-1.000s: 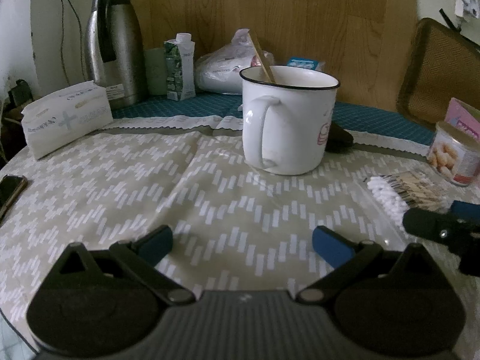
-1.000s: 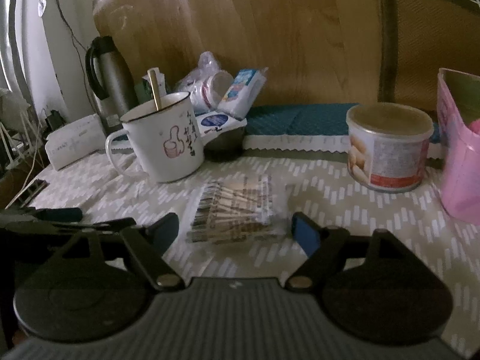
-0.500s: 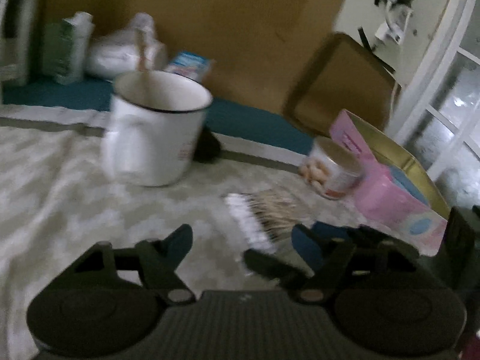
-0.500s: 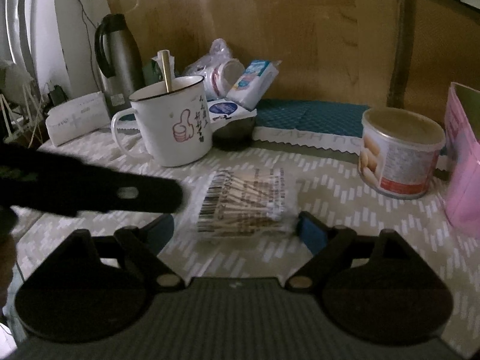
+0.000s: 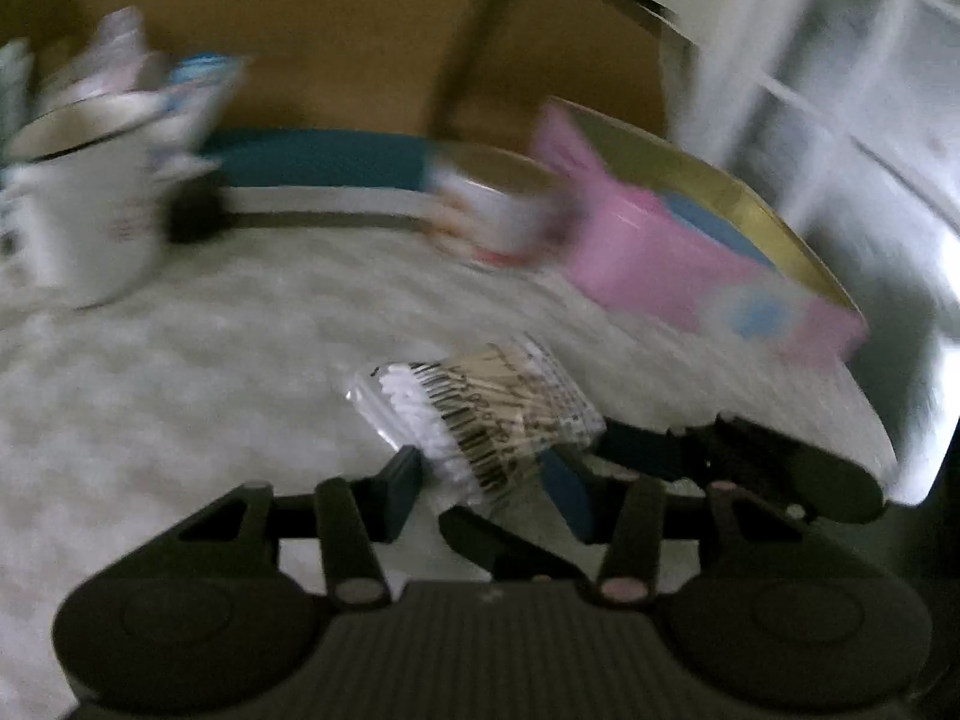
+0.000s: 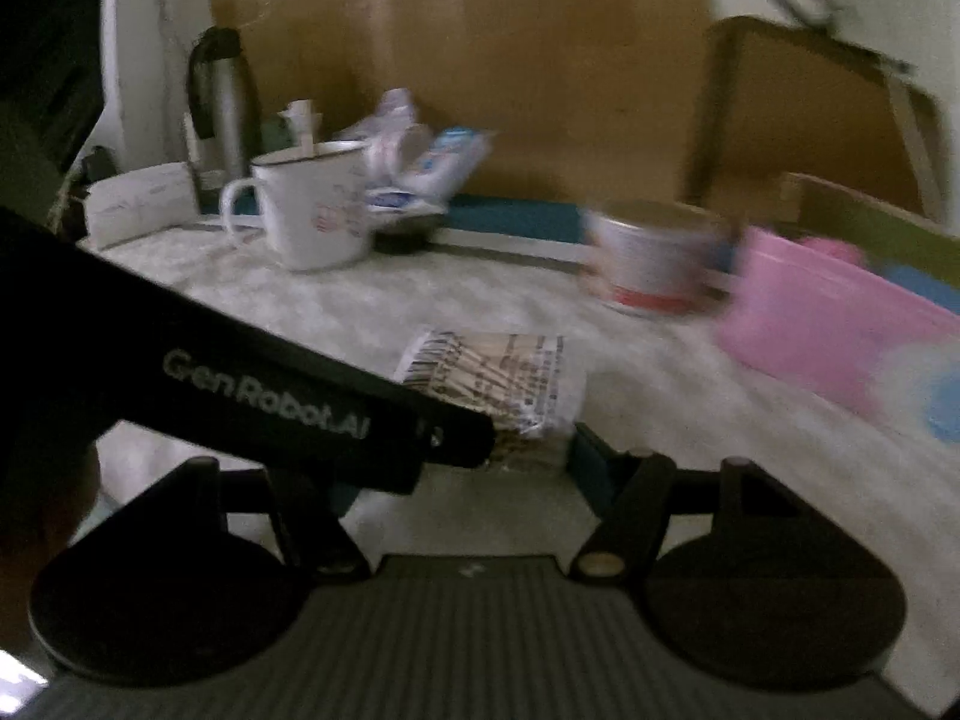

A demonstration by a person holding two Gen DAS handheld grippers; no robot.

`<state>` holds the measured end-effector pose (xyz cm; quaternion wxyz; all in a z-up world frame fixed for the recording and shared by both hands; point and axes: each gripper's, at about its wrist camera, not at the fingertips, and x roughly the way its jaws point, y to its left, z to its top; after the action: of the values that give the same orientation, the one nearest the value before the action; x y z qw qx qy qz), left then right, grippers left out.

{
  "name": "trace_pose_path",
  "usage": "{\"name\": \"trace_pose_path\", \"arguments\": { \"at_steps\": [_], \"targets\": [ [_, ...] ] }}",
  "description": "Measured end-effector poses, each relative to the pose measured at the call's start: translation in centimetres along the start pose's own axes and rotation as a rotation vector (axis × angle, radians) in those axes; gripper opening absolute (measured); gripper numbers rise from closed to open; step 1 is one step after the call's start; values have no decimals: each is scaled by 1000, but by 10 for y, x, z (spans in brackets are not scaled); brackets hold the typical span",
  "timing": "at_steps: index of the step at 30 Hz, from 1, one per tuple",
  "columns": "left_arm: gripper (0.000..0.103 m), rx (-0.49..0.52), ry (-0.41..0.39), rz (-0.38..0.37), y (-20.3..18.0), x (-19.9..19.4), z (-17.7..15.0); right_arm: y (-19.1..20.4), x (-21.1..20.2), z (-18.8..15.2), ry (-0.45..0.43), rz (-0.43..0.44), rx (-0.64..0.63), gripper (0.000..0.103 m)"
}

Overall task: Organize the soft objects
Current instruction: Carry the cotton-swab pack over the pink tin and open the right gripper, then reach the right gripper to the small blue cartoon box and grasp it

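My left tool (image 5: 480,480) straddles the swab pack (image 5: 480,414) on the counter (image 5: 180,390), fingers spread, as is my right tool (image 6: 468,468) (left tool crossing it), mug (image 6: 312,210) and pink box (image 6: 828,324) behind.

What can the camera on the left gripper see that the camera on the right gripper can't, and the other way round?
Only the left wrist view shows the bright window panes on the right side.

Only the right wrist view shows the tall steel thermos flask, the white paper box beside it and the left gripper's black body, printed with white lettering.

Both show the clear plastic packet of cotton swabs, the white enamel mug, the round snack tin, the open pink box and the patterned tablecloth.
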<state>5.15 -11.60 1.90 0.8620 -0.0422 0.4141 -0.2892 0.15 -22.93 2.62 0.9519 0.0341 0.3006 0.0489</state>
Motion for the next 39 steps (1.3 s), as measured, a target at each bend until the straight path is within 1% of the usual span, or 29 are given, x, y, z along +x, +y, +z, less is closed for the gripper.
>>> {"name": "trace_pose_path", "arguments": {
  "at_steps": [3, 4, 7, 10, 13, 15, 16, 18, 19, 20, 22, 23, 25, 27, 29, 31, 34, 36, 37, 39],
  "targets": [
    [46, 123, 29, -38, -51, 12, -13, -21, -34, -23, -37, -98, 44, 72],
    [46, 172, 37, -56, -70, 19, -16, -30, -45, -30, -58, -144, 57, 72],
    [46, 268, 49, -106, -117, 35, -15, -52, -69, -33, -144, -275, 60, 72],
    [46, 367, 2, -158, -164, 42, 8, -90, -93, -15, -270, -392, 80, 72],
    [46, 472, -75, -202, -216, 46, 44, -131, -104, 8, -336, -471, 114, 72],
    [46, 516, -117, -233, -243, 59, 67, -162, -98, 20, -337, -498, 144, 72],
    [47, 519, -121, -242, -253, 69, 78, -177, -93, 24, -329, -501, 175, 72],
    [52, 502, -108, -245, -270, 96, 96, -208, -74, 32, -290, -491, 224, 74],
    [58, 492, -106, -232, -275, 110, 103, -218, -63, 35, -262, -497, 236, 76],
    [60, 479, -101, -209, -280, 125, 109, -228, -49, 37, -235, -519, 243, 80],
    [60, 441, -86, -157, -288, 150, 112, -237, -29, 37, -210, -582, 250, 84],
    [60, 430, -88, -122, -289, 160, 111, -237, -25, 35, -203, -593, 262, 84],
    [61, 416, -101, -63, -285, 168, 109, -235, -28, 28, -227, -565, 296, 85],
    [62, 401, -105, -67, -276, 164, 107, -222, -37, 21, -271, -571, 281, 86],
    [64, 404, -115, -74, -266, 150, 100, -204, -48, 15, -315, -598, 262, 88],
    [65, 413, -136, -85, -258, 131, 91, -187, -59, 9, -358, -578, 258, 88],
    [67, 404, -166, -126, -240, 91, 77, -161, -72, 1, -391, -556, 232, 88],
    [71, 406, -198, -139, -222, 65, 66, -138, -73, 6, -386, -500, 190, 88],
    [72, 403, -214, -132, -208, 51, 58, -129, -69, 8, -375, -466, 164, 88],
    [72, 377, -247, -108, -181, 29, 48, -104, -60, 16, -349, -374, 99, 83]
  ]
}}
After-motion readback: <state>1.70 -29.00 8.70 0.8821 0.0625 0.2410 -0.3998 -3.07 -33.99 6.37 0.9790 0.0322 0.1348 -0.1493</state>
